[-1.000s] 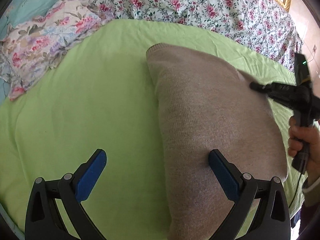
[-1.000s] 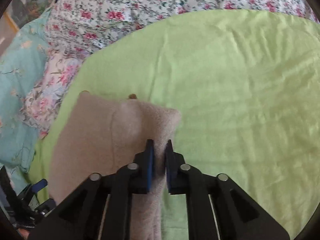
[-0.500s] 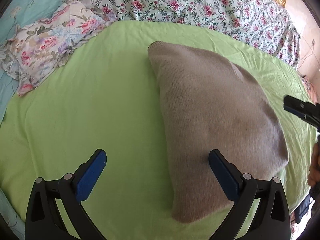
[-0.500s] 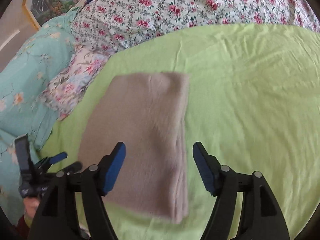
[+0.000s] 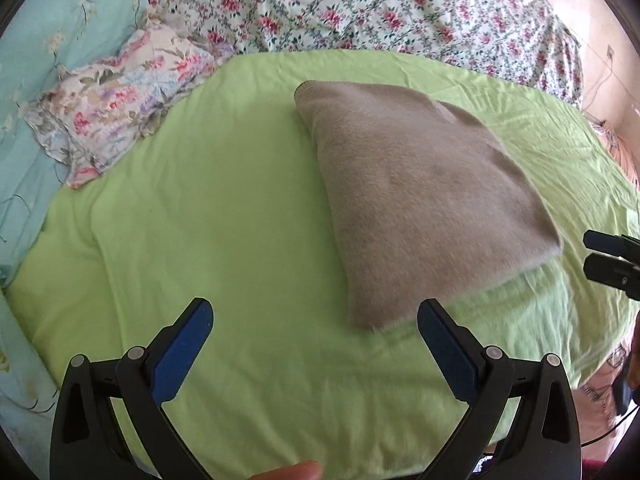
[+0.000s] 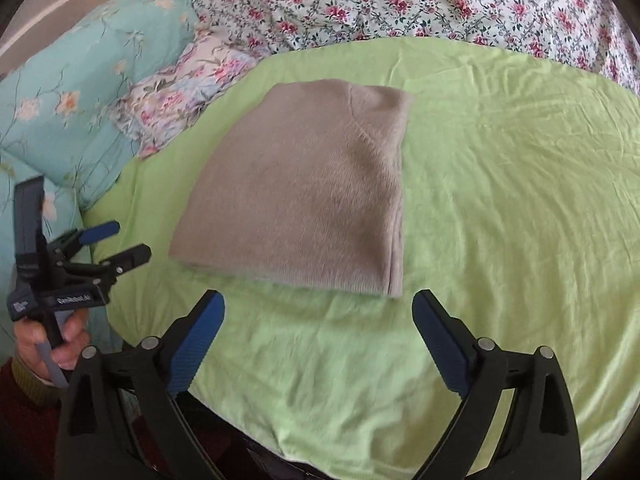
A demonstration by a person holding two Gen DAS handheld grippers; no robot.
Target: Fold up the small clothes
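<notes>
Left wrist view looks down over a green sheet [image 5: 224,240] spread on a bed, with the left gripper [image 5: 316,344] hovering above it, its two blue-padded fingers [image 5: 180,352] spread wide and holding nothing. A folded beige sweater [image 5: 416,200] lies flat on the sheet, ahead and to the right of that gripper, its near corner just beyond the right-hand finger and not touching it. At the right edge of this view the black tips of the right gripper [image 5: 608,260] show, close to the sweater's right corner but apart from it. Beyond the sheet lie a rose-print bedspread [image 5: 380,12], a crumpled floral pillowcase [image 5: 116,108] at the left, and a pale turquoise quilt [image 5: 48,52] in the far left corner. From the right wrist view, the right gripper [image 6: 318,340] also hangs with its fingers [image 6: 440,344] wide apart and nothing between them, above bare sheet [image 6: 520,200] just short of the sweater's [image 6: 304,196] near hem. The sweater is a neat, roughly rectangular stack with layered edges visible along its right side. To the left in this view, the left gripper [image 6: 116,242] is held in the person's left hand [image 6: 52,336], fingers parted, beside the sweater's left corner without touching it, with the turquoise quilt [image 6: 80,92] behind it.
</notes>
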